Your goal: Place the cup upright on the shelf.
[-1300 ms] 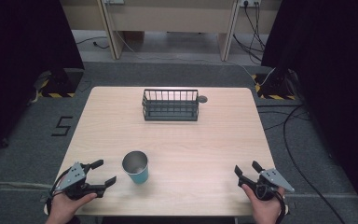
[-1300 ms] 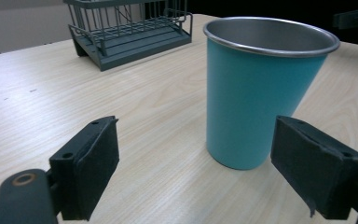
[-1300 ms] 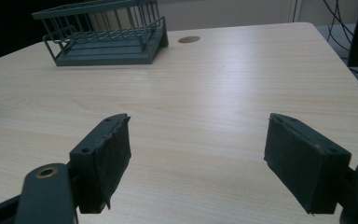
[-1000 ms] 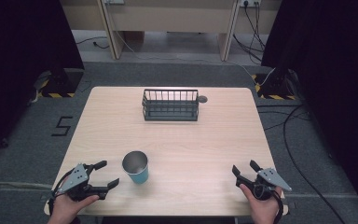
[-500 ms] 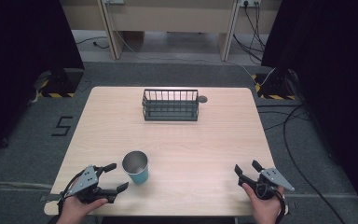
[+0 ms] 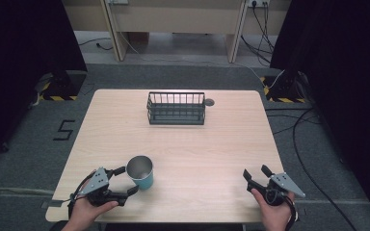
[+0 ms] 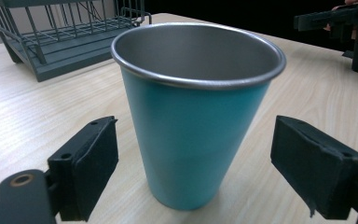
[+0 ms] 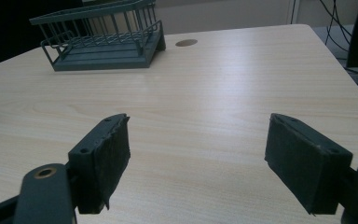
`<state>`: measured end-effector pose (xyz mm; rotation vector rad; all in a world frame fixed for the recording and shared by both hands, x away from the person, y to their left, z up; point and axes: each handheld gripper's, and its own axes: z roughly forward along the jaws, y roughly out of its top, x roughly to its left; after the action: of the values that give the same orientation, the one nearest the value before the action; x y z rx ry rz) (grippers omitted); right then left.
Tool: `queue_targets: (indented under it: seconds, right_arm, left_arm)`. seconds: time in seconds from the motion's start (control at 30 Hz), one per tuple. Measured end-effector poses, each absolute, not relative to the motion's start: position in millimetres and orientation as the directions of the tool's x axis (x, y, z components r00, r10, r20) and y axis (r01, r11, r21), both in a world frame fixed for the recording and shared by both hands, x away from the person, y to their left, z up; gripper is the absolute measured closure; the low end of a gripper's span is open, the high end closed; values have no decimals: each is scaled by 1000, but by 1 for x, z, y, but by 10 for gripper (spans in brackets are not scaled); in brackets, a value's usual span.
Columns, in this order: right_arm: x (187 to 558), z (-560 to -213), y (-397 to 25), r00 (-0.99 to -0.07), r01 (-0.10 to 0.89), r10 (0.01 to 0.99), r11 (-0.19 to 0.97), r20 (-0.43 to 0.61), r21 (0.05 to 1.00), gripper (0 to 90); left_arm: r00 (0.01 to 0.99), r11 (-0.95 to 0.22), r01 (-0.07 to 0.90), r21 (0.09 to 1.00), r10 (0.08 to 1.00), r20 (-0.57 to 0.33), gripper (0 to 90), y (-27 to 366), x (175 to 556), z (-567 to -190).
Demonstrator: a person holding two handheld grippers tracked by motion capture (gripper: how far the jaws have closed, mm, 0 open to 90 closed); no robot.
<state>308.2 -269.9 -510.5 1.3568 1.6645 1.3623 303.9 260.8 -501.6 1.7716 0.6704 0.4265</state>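
The teal cup (image 6: pixel 141 172) is being flanked, upright near the table's (image 6: pixel 212 139) front edge, by the spread jaws of the left gripper (image 6: pixel 122 180), apparently without contact (gaps are showing on both sides). The right gripper (image 6: pixel 255 173), at the cup's three o'clock, is being held wide apart over bare wood.

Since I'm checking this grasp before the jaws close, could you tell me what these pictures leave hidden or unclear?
- Cup: its far side is hidden by its own body in the left gripper view.
- Left gripper: in the high view, too small to tell whether the pads touch the cup.
- Wire basket: top cut off by the right gripper view's edge.
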Motion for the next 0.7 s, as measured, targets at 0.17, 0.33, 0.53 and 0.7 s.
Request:
queue_targets:
  seconds: [0.17,0.33,0.53,0.7]
  right_arm:
    - [309,-510,-269,-308,337,939,-44,155,940,228]
    - [309,-511,-269,-310,338,938,-41,153,940,228]
    - [309,-511,-268,-313,344,937,-40,155,938,229]
    - [310,-512,-268,-313,350,937,-38,155,936,229]
  left_arm:
    - [780,-210,213,954,625,-37,143,256,311,-498]
    - [791,-216,207,954,611,-33,142,251,317,-498]
    - [800,-216,197,956,599,-30,136,245,323,-497]
    - [803,-216,199,956,595,-33,131,241,327,-498]
